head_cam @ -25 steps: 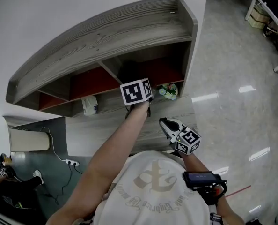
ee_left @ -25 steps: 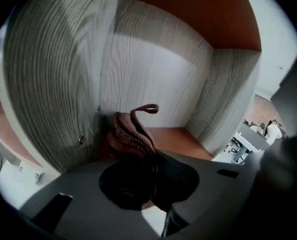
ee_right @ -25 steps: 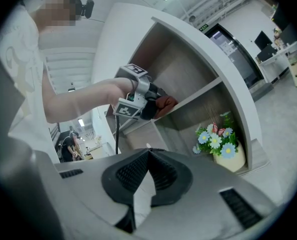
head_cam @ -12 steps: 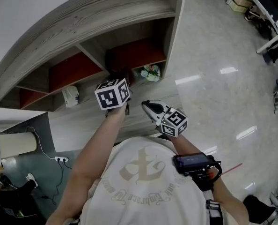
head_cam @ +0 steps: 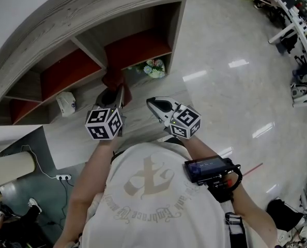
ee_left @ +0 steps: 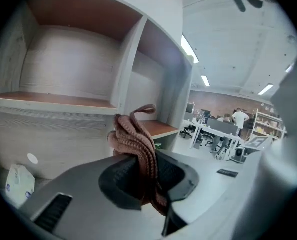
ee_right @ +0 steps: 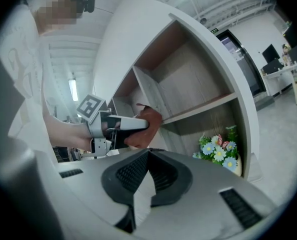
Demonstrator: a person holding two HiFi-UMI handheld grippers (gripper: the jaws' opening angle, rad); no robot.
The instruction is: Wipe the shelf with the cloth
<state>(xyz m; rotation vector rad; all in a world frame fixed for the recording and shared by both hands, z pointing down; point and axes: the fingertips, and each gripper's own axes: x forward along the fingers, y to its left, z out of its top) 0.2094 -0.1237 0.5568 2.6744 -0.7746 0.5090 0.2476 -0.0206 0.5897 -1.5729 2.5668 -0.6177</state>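
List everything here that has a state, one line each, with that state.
left gripper: shut on the cloth.
cloth: bunched, clamped between the left jaws, its top sticking out past them.
right gripper: shut, nothing between its jaws.
shelf: open-fronted; the two upper compartments in the left gripper view hold nothing.
flowers: upright in the lower right compartment.
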